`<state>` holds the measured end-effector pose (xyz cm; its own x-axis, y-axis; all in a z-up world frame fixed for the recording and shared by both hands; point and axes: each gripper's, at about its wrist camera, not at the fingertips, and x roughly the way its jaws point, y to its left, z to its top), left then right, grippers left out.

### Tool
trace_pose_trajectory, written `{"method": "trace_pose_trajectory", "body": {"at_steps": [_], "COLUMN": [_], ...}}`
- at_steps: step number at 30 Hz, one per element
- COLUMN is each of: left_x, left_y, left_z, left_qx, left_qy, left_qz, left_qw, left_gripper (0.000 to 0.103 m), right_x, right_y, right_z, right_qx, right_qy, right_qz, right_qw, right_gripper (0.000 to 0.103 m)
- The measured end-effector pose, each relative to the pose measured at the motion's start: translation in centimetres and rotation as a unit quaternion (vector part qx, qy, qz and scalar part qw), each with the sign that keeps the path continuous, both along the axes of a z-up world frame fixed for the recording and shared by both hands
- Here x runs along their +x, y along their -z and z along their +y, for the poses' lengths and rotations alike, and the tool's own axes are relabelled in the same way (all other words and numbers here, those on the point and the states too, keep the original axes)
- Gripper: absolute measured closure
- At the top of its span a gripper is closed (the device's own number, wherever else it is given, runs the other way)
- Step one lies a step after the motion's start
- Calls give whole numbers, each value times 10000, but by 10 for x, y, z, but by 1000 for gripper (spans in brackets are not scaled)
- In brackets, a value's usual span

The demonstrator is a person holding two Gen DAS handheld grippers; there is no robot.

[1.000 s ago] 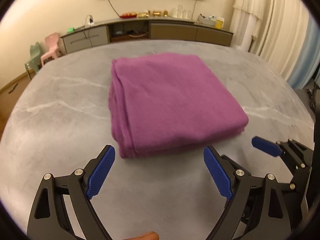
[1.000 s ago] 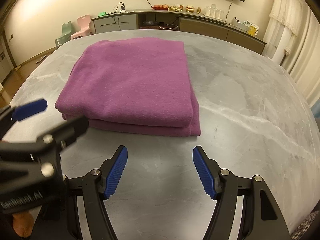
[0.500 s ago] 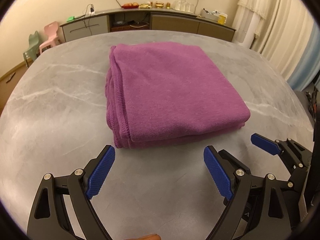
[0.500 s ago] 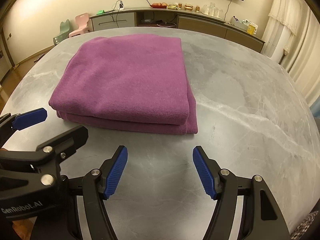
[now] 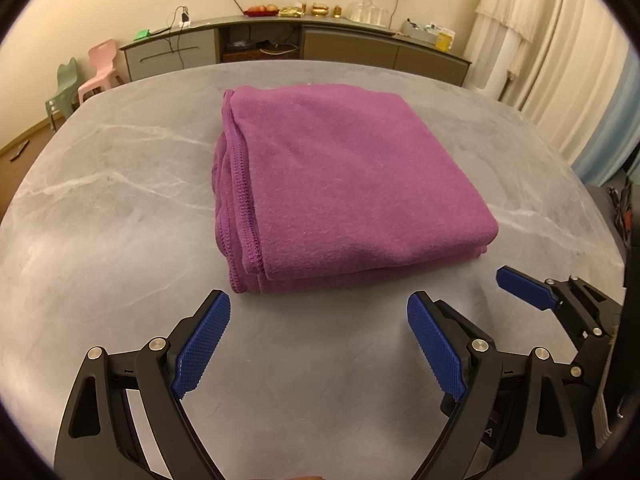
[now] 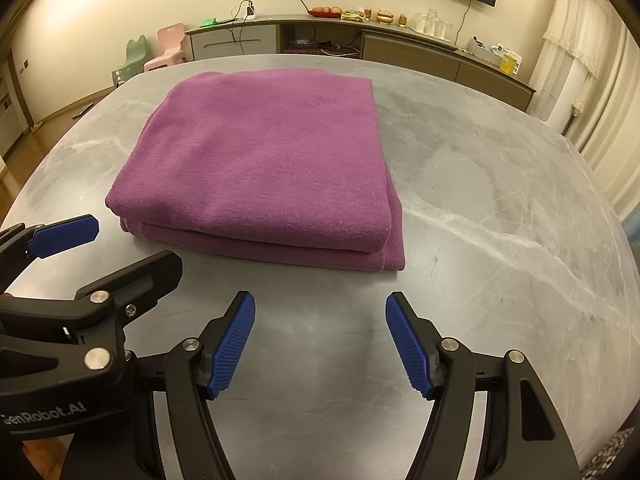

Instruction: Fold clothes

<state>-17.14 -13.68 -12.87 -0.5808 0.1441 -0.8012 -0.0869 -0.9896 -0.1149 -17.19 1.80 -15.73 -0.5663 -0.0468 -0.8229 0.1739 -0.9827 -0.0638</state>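
Observation:
A purple cloth (image 5: 344, 184) lies folded into a thick square on the grey marble table (image 5: 104, 216), its stitched edges stacked on the left side. The right wrist view shows the same purple cloth (image 6: 264, 160) with its folded edge toward me. My left gripper (image 5: 319, 312) hovers just short of the cloth's near edge, open, nothing between its blue pads. My right gripper (image 6: 320, 312) is also open and empty, a little back from the cloth's near right corner. Each gripper shows at the edge of the other's view.
Bare marble table (image 6: 500, 208) spreads to the right of the cloth and in front of it. Beyond the table stand a long low sideboard (image 5: 304, 44) with small items, two small plastic chairs (image 5: 84, 84) at the left and curtains (image 5: 560, 60) at the right.
The cloth sits slightly lower and nearer in both views than a second ago, and the left view is no longer blurred. Both grippers stay open.

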Motion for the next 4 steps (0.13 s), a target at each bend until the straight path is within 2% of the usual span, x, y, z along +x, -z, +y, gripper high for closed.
{"method": "trace_pose_trajectory", "body": {"at_steps": [4], "left_x": [1], "left_y": [0], "left_z": [1], "left_qx": [-30], "left_qy": [-13], "left_qz": [30], "left_qw": [10000], "left_gripper": [11], "right_x": [0], "right_y": [1], "right_z": [0], "right_qx": [1], "right_qy": [2], "right_qz": [-16], "right_qw": [10000], "right_gripper": [34]}}
